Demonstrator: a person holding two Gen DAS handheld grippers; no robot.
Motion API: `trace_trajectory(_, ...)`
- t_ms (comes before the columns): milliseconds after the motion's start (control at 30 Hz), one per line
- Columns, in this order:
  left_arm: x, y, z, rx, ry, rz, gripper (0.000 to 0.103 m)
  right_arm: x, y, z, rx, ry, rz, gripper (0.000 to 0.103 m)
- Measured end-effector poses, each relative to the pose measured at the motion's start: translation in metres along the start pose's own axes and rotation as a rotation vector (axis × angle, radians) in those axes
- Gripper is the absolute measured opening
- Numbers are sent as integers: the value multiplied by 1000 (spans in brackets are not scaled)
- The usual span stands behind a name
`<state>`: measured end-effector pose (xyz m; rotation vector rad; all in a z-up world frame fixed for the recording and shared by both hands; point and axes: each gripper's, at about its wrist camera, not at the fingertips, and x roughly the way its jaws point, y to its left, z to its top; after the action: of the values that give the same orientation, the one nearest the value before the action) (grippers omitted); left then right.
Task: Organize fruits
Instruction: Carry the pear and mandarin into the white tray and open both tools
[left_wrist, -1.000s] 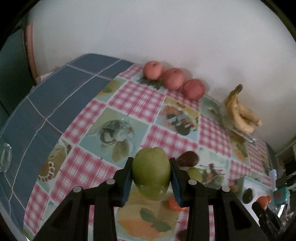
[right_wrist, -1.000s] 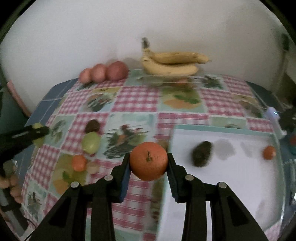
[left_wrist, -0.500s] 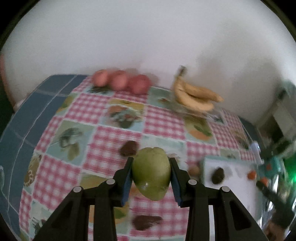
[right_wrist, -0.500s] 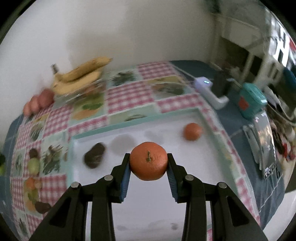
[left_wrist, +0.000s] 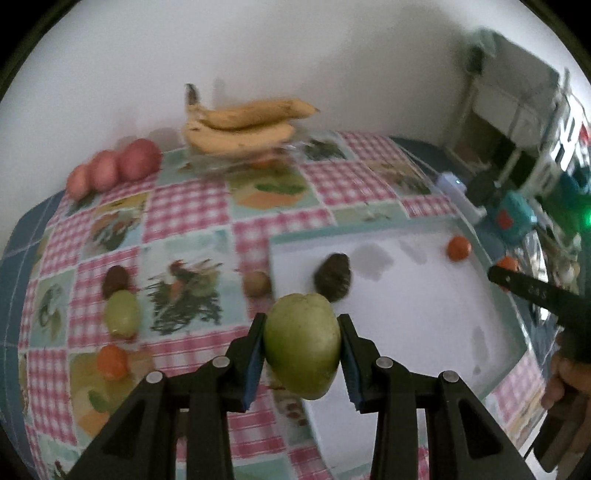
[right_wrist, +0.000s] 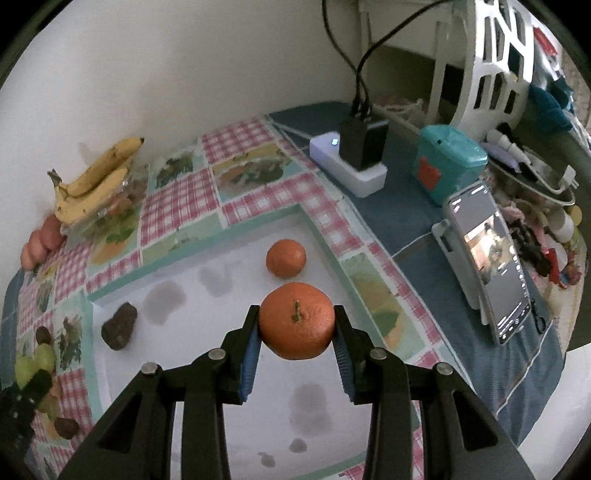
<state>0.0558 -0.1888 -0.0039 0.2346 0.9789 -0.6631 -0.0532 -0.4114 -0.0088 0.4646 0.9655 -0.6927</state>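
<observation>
My left gripper (left_wrist: 302, 356) is shut on a green pear (left_wrist: 302, 343), held above the near left edge of the white tray (left_wrist: 424, 317). My right gripper (right_wrist: 296, 330) is shut on an orange (right_wrist: 296, 325), held over the tray (right_wrist: 207, 350) just in front of a small orange (right_wrist: 286, 257) lying in it. A dark avocado (right_wrist: 120, 325) lies at the tray's left; it also shows in the left wrist view (left_wrist: 332, 277). The right gripper's fingers (left_wrist: 532, 291) show at the right edge of the left wrist view.
On the checked cloth left of the tray lie a green pear (left_wrist: 121, 314), a dark fruit (left_wrist: 117, 278), a small orange (left_wrist: 111, 360) and a kiwi (left_wrist: 257, 282). Bananas (left_wrist: 240, 127) and three red apples (left_wrist: 114, 168) stand by the wall. A power strip (right_wrist: 351, 166), teal box (right_wrist: 448, 162) and phone (right_wrist: 487, 266) sit right of the tray.
Both grippers have swung to the right with their fruit. The right gripper now hangs close behind the small orange in the tray; the left gripper has reached the tray's left edge.
</observation>
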Motion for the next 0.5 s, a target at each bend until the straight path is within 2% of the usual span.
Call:
trace_trajectory(200,19,-29,-3,107,13,13,39,20,-6,-3,1,49,-9,38)
trace_trajectory(500,47,-49,-10,178,62,45,39,38,-13,-4,8,79,-54,38)
